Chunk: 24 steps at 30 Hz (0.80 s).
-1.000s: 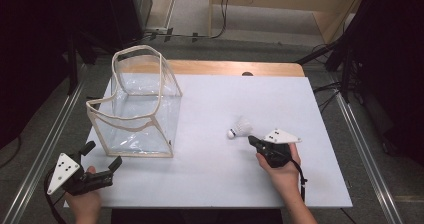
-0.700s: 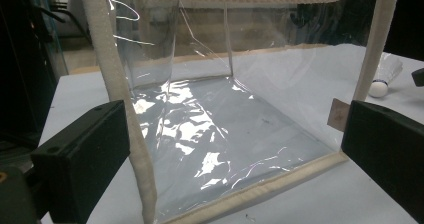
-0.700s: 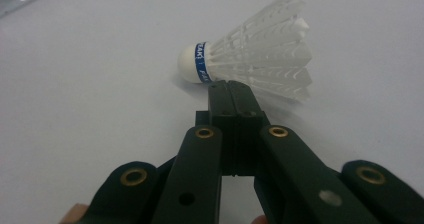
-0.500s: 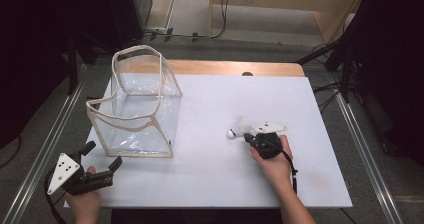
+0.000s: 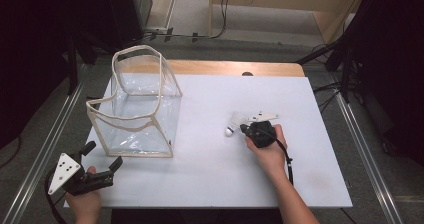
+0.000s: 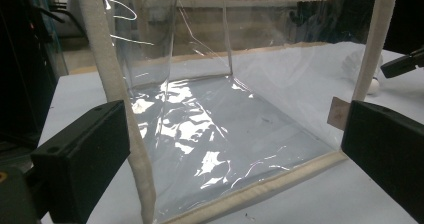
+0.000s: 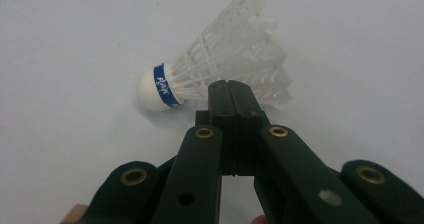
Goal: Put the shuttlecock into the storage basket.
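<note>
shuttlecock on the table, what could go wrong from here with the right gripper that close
The right gripper is shut with its tips at the feathers of the shuttlecock; pushing on could nudge or roll it away. Clamping the thin feather skirt might crush it. The clear bag looks soft-walled and could sag or tip if bumped.

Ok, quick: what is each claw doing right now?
Left claw: open, holding nothing, aimed at the clear bag.
Right claw: shut, empty, tips just behind the shuttlecock.
</note>
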{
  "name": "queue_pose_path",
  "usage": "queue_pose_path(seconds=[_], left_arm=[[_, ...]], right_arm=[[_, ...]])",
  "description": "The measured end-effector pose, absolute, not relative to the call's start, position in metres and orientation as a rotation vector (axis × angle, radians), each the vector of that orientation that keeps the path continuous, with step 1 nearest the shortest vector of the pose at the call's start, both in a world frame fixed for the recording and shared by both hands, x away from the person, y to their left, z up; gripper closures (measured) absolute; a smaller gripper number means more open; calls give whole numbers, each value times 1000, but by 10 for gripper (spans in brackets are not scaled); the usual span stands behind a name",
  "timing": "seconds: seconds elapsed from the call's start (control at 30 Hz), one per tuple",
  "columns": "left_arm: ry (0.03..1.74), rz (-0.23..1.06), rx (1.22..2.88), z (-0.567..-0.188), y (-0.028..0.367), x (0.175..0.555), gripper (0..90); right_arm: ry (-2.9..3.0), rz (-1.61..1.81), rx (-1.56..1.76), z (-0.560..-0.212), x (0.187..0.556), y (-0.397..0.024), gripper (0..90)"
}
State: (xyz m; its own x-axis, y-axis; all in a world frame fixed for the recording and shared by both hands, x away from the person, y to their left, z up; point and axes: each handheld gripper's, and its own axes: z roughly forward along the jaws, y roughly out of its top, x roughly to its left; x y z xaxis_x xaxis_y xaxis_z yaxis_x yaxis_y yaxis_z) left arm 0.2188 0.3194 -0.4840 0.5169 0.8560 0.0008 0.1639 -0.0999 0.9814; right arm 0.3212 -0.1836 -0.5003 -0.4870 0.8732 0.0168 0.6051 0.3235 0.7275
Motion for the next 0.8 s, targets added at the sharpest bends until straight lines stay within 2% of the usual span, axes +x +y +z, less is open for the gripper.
queue_pose_path(seconds=[0.8], left_arm=[[894, 738, 1589, -484, 319, 219, 0]], right_arm=[[2222, 959, 1349, -507, 344, -175, 881]])
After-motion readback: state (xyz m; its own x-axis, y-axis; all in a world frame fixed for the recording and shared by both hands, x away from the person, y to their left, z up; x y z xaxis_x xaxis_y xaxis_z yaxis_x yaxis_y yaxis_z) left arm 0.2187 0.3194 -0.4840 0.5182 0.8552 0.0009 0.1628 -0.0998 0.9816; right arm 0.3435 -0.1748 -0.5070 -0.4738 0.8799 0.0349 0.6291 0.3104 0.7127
